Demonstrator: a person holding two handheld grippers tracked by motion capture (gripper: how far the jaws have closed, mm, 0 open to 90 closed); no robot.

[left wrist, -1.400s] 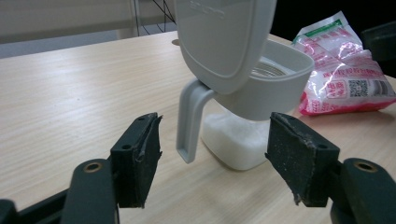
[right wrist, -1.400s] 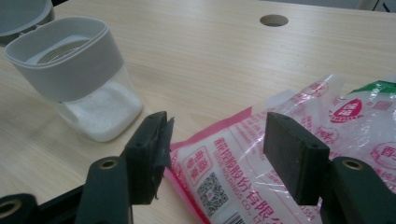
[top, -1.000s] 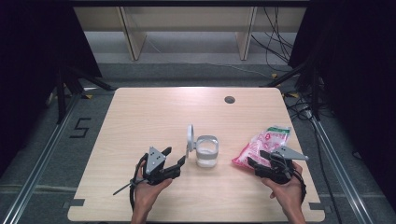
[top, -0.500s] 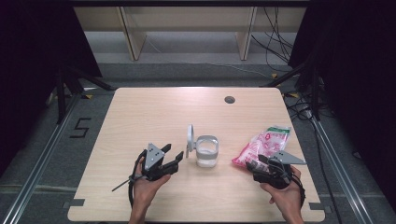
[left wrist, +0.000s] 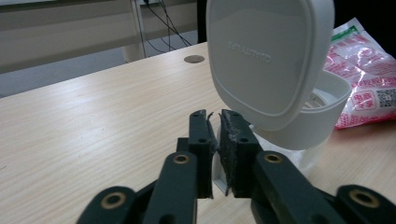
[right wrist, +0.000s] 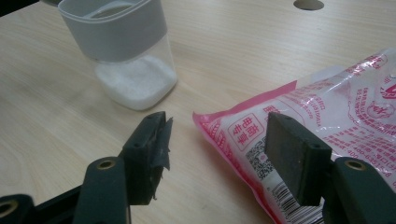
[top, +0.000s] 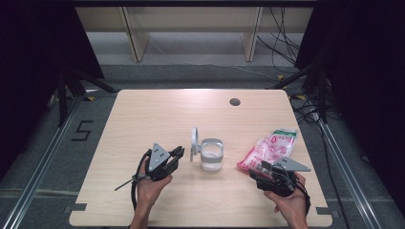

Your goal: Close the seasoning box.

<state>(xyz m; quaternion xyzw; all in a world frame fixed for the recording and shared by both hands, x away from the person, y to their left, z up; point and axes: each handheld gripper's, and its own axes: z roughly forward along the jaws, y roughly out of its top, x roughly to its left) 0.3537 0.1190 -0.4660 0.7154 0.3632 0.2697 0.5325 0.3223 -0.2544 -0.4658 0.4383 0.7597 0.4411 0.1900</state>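
Container (top: 210, 154) of clear plastic with a grey collar stands near the middle of the table (top: 157, 114), a layer of white grains in its bottom and its white lid (top: 194, 143) hinged up on edge at its left side. The left gripper (top: 179, 151) lies just left of that lid; its jaws have just been closing and now stand nearly together, a thin slit between the pads with nothing in it, their tips close under the lid's lower edge in the left gripper view (left wrist: 213, 122), though whether they touch it I cannot tell from this angle. The right gripper (top: 255, 168) sits at the near corner of a pink printed bag (top: 271, 148), jaws moderately wide; in the right gripper view (right wrist: 217, 140) the bag's corner (right wrist: 243, 128) lies between the pads, the right pad seemingly over the film, neither one pressing. The bag stretches toward the table's right edge, well apart from the container. Bare wood is open behind the container up to a dark round hole (top: 234, 101) near the far edge. Against the earlier pictures, container, lid and bag lie as they did, and both hands have barely shifted.
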